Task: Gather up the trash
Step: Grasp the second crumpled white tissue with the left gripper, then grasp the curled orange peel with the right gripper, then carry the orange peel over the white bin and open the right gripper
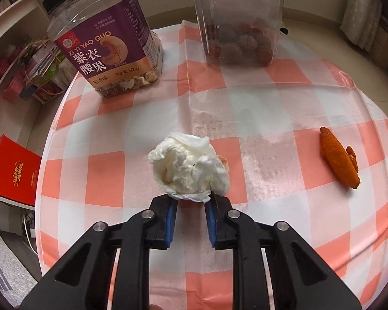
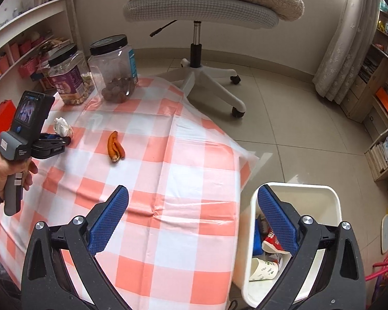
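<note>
A crumpled white tissue (image 1: 188, 166) lies on the orange-and-white checked tablecloth (image 1: 271, 134). My left gripper (image 1: 191, 199) pinches the tissue's near edge between its blue pads; it also shows in the right wrist view (image 2: 64, 138) with the tissue (image 2: 62, 126). An orange peel (image 1: 338, 156) lies to the right, also seen in the right wrist view (image 2: 115, 146). My right gripper (image 2: 192, 199) is wide open and empty, held above the table's near right edge. A white trash bin (image 2: 333, 199) with cups and wrappers stands on the floor beside the table.
A cashew jar (image 1: 103, 44) and a clear jar of round nuts (image 1: 238, 25) stand at the table's far edge. An office chair (image 2: 199, 25) stands beyond the table. Shelves line both walls. A red box (image 1: 13, 170) sits at the left.
</note>
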Demonstrator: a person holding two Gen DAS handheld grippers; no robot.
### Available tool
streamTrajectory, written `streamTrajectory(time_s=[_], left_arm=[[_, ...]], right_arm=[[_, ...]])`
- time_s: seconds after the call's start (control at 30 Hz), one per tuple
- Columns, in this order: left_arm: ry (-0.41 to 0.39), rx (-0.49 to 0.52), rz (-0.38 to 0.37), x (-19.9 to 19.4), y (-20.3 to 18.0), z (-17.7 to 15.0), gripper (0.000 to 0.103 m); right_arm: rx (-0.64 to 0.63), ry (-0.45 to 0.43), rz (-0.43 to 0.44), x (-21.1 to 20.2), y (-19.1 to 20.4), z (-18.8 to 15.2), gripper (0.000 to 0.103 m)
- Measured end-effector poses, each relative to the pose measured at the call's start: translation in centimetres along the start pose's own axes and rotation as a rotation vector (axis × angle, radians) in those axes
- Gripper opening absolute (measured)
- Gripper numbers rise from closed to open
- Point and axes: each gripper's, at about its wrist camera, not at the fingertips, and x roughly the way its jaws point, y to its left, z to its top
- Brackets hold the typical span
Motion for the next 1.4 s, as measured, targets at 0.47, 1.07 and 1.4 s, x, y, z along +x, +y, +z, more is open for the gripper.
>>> streamTrajectory(time_s=[0.47, 1.07, 1.4], left_arm=[[-0.189, -0.132, -0.052, -7.8, 7.5, -5.0, 0.019], [-0.155, -0.198, 0.009, -15.2, 9.0, -8.7, 0.019], [-0.18, -0.248, -0.038, -24.4, 4.5, -14.7, 0.019]], right_arm=[[-0.05, 0.124, 0.166, 12.8, 11.4, 3.8, 0.08], [-0.001, 0.11, 0.202, 6.6, 10.6, -0.5, 0.019], [-0.007, 0.029, 0.264, -5.5, 7.1, -5.9, 0.019]])
